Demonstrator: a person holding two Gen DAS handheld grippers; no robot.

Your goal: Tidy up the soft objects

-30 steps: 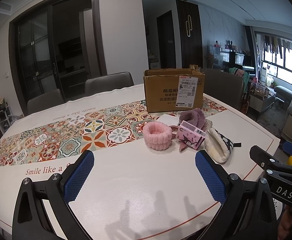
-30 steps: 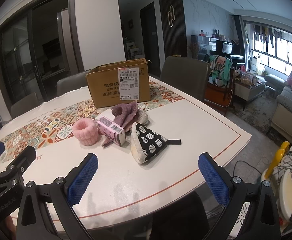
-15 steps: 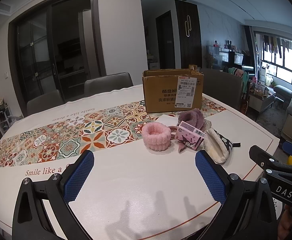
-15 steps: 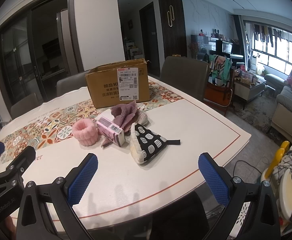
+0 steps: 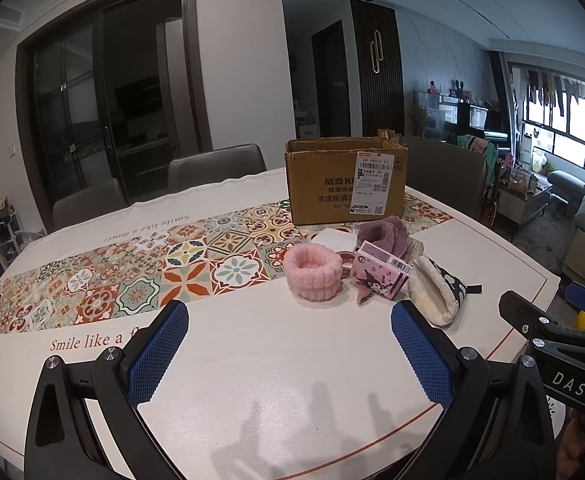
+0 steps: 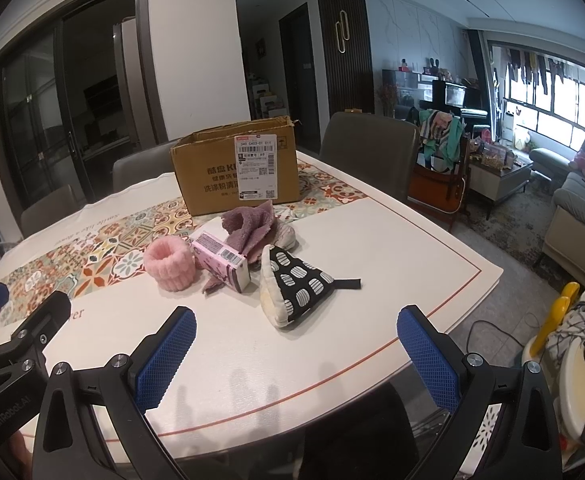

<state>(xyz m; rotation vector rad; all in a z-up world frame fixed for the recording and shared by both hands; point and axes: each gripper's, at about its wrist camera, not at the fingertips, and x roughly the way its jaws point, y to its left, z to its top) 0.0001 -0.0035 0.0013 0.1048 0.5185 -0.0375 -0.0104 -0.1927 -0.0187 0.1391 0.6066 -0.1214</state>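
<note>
You are risking a messy grab: the fluffy pink terry band (image 5: 313, 277), the pink printed carton (image 5: 381, 276), the mauve fleece cloth (image 5: 384, 233) and the black-and-white spotted padded mitt (image 6: 297, 285) are lying bunched and touching on the white table (image 5: 276, 364), before the open brown cardboard box (image 5: 345, 181). Your left gripper (image 5: 290, 356) and right gripper (image 6: 297, 356) are hovering short of them, jaws spread wide, holding nothing.

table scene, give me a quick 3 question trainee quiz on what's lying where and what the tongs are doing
1. True or false: the left tongs grip the pink band.
2. Which item lies nearest the right tongs? A) cardboard box B) spotted mitt C) purple cloth
3. Fill in: the pink carton lies between the pink band and the ____.

Key:
1. False; both tongs are open and hold nothing.
2. B
3. spotted mitt
</note>
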